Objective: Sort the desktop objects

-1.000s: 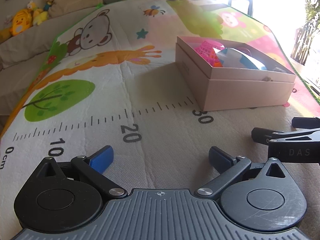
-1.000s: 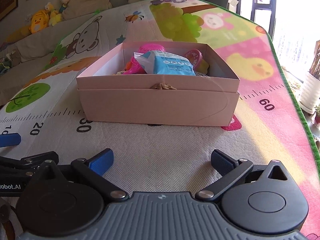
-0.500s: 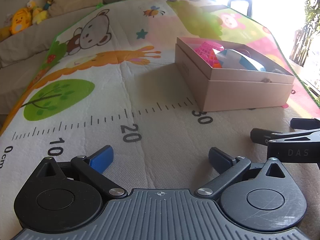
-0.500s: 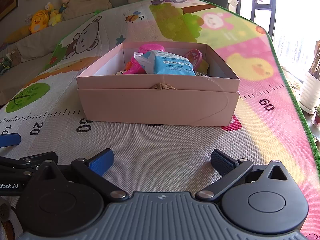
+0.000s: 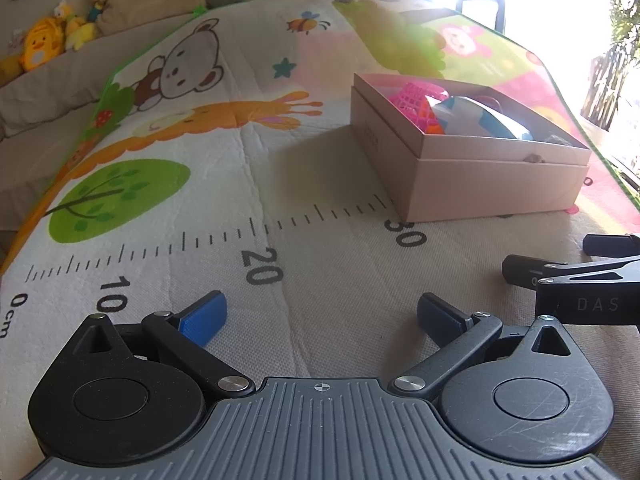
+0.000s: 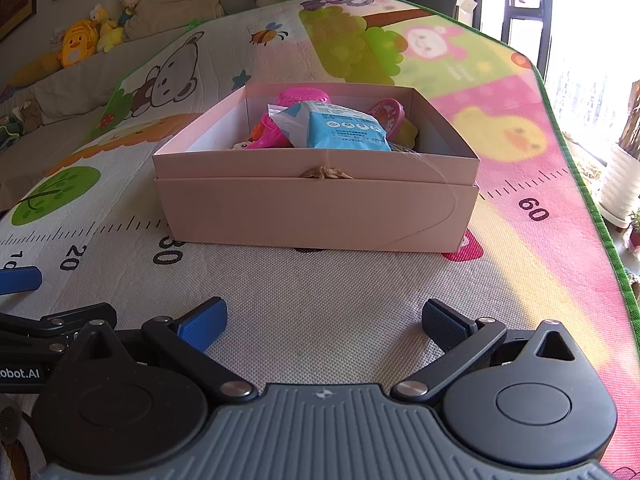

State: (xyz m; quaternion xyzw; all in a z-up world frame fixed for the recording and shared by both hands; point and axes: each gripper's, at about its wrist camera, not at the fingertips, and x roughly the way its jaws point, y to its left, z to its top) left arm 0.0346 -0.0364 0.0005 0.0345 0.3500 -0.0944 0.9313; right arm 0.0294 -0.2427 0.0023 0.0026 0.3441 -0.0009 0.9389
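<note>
A pale pink cardboard box stands on the cartoon play mat, straight ahead in the right wrist view and at the upper right in the left wrist view. Inside lie a blue-and-white packet, a pink mesh toy and other pink toys. My right gripper rests low over the mat in front of the box, open and holding nothing. My left gripper sits open and holding nothing to the left of it, near the printed 20 mark. Each gripper shows at the edge of the other's view.
Plush toys and cushions line a sofa at the back left. The mat's green edge runs along the right, with a white plant pot and a bright window beyond.
</note>
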